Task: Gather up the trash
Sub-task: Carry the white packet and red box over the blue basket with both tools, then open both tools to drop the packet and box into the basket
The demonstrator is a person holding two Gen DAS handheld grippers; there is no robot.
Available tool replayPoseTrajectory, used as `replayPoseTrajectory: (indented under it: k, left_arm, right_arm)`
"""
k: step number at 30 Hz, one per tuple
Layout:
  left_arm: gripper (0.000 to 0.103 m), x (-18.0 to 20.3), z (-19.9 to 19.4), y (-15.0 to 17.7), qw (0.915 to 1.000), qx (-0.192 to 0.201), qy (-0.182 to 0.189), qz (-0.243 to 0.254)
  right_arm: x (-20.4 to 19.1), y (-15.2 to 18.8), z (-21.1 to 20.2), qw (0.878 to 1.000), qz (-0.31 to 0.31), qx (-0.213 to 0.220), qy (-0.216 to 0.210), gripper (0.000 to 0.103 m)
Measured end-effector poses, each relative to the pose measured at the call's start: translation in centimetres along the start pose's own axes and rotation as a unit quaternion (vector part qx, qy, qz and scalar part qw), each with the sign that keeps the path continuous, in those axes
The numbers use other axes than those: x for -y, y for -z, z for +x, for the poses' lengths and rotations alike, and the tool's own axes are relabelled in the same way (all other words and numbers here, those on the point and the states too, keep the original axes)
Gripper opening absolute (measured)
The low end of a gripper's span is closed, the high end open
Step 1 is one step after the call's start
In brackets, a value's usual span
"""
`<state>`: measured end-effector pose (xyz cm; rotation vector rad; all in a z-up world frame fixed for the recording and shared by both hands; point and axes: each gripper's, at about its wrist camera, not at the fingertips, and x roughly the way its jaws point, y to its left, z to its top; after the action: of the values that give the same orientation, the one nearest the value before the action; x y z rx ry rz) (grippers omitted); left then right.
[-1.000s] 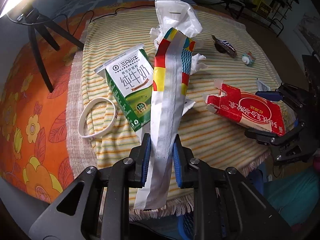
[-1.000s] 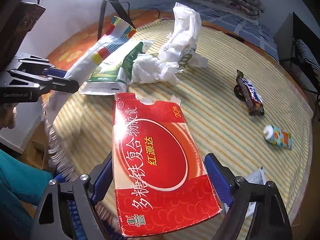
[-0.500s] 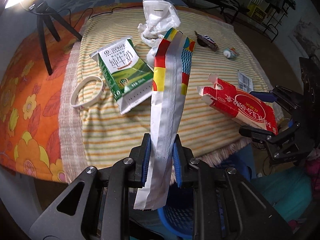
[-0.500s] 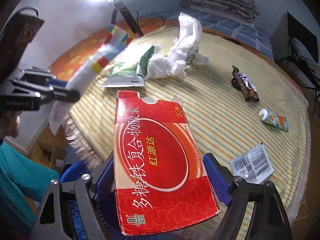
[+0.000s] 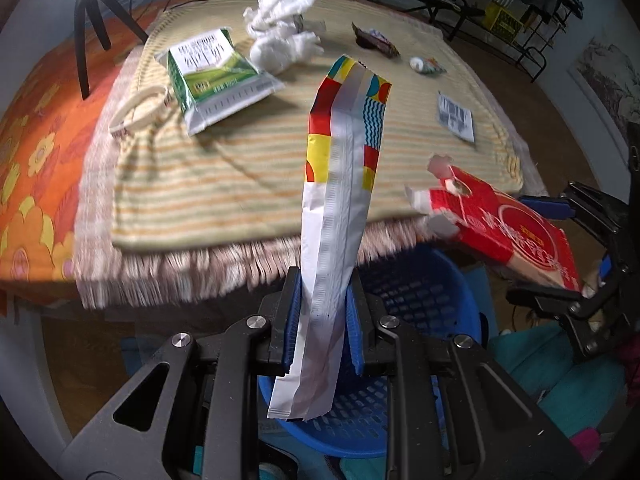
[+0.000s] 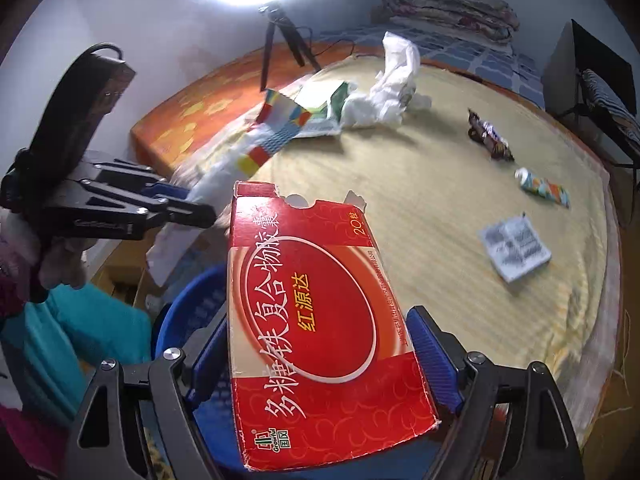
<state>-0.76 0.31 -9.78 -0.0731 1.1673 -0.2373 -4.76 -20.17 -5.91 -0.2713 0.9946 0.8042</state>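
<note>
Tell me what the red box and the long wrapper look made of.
Red box: glossy printed paperboard, judging by its torn, fibrous flap edges. Long wrapper: thin plastic or foil-lined film, probably; its white inner face has a crimped centre seam and it bends limply.

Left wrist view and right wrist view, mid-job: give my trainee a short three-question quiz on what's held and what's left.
1. True or false: the left hand-held gripper is shut on the red carton.
2. What sits below both held items? A) blue basket B) tripod C) chair
3. Fill in: the milk carton lies on the striped ____.

Key: 1 false, it holds the colourful wrapper; the right hand-held gripper holds the carton. 2 A. 3 mat.
</note>
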Motion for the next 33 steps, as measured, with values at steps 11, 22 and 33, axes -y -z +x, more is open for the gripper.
replayPoseTrajectory:
  k: [11, 22, 33]
  left_arm:
    - [0.02, 1.3, 2.7, 4.0, 0.9999, -0.015, -0.004, 0.002]
    - [0.02, 2.0, 4.7, 5.3, 0.9992, -0.029, -0.021, 0.014]
    - [0.046, 2.2, 5.6, 5.4, 0.9986, -0.034, -0.035, 0.018]
  right_arm:
    - [-2.8, 5.0, 2.1, 0.997, -0.038, -0.06, -0.011, 0.086]
    - [-3.1, 7.0, 5.1, 0.994, -0.041, -0.104, -0.01, 0.086]
    - [-3.2, 7.2, 6.8, 0.992, -0.035, -0.121, -0.013, 0.087]
